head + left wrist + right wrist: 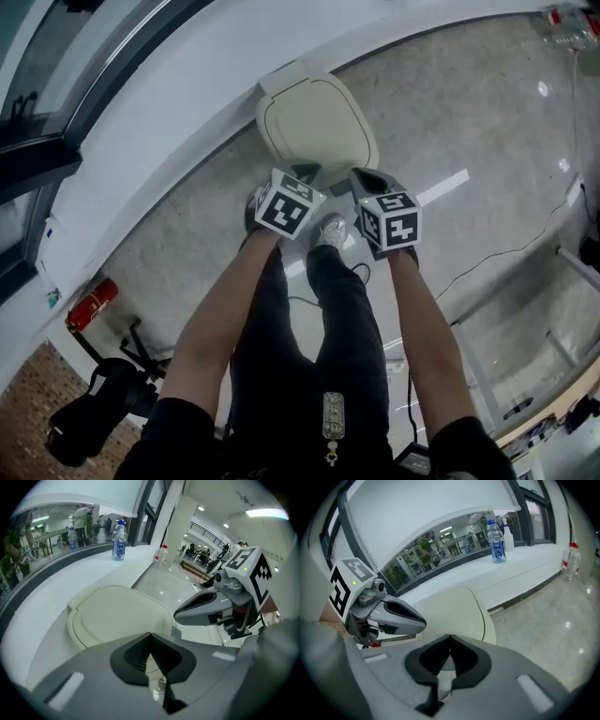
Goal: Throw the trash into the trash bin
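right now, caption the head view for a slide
grey left gripper and right gripper, both shut, near the closed cream plastic trash bin

I see a glossy grey floor (pixel 487 122), a curved white ledge (pixel 169 103) under dark windows (pixel 37 84), a red fire extinguisher (pixel 92 303) near left.

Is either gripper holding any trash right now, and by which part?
Nothing is held. The left gripper and the right gripper both have their jaws shut together with nothing between them, near the closed trash bin.
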{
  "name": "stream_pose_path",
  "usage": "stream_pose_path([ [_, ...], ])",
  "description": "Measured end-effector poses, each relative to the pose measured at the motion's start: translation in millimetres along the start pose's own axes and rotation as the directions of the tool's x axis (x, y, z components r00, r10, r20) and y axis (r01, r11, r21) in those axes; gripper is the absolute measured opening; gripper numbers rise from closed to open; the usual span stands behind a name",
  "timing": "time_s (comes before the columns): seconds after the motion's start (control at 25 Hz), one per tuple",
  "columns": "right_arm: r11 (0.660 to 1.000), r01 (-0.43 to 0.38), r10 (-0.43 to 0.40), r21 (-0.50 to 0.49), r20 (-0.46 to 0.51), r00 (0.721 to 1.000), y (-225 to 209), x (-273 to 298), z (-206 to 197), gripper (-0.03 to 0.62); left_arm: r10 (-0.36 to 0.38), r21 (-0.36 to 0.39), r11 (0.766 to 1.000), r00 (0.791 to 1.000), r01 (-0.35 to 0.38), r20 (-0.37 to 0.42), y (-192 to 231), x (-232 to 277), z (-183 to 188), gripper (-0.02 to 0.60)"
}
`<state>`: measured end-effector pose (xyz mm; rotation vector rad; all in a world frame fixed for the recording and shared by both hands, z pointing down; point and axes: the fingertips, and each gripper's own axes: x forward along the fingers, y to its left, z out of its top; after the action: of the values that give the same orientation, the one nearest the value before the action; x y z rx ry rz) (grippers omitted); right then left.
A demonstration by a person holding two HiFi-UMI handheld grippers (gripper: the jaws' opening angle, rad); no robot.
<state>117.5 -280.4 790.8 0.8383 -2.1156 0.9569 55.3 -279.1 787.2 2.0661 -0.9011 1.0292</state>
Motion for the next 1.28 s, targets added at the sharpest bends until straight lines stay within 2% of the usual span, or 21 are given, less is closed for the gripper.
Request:
stream_pose_path([
  [0.2,1.000,0.001,-0.003,0.016,0.086,0.996,17.9,-43.2,22.0,0.003,-0.009,0.026,1.000,0.998,0.007,0.059,-13.8,-41.7,21.4,0.005],
  [0.32,1.000,0.003,-0.007,0.024,0.150,0.989,32.1,-73.3,36.8,0.003,-0.010,0.006,1.000,0.995,0.009,0.099,-21.2,-71.2,35.2,0.005],
  [0.6,0.999,0.040,-0.046,0.025,0.323,0.945,86.8,-155.9,72.4,0.003,-0.032,0.020,0.999,0.967,0.028,0.254,-50.5,-167.0,60.5,0.005],
  [0.76,0.996,0.085,-0.078,0.002,0.440,0.895,135.1,-211.2,96.5,0.003,-0.041,0.052,0.998,0.939,0.024,0.341,-68.2,-234.8,63.9,0.005],
  [0.92,0.994,0.107,-0.075,-0.029,0.529,0.845,199.1,-259.8,107.8,0.003,-0.049,0.076,0.997,0.909,0.019,0.414,-84.2,-308.6,51.3,0.005],
  [1.08,0.991,0.119,-0.059,-0.063,0.591,0.805,269.2,-306.9,115.5,0.003,-0.065,0.111,0.994,0.871,0.012,0.487,-100.6,-386.7,33.5,0.005],
  [1.16,0.986,0.144,-0.058,-0.086,0.632,0.773,303.6,-334.2,121.3,0.003,-0.074,0.133,0.991,0.851,0.006,0.520,-110.5,-425.4,25.1,0.005],
  [1.28,0.974,0.190,-0.054,-0.120,0.694,0.718,347.6,-376.2,132.3,0.003,-0.094,0.162,0.987,0.809,-0.002,0.580,-127.7,-480.9,22.3,0.005],
])
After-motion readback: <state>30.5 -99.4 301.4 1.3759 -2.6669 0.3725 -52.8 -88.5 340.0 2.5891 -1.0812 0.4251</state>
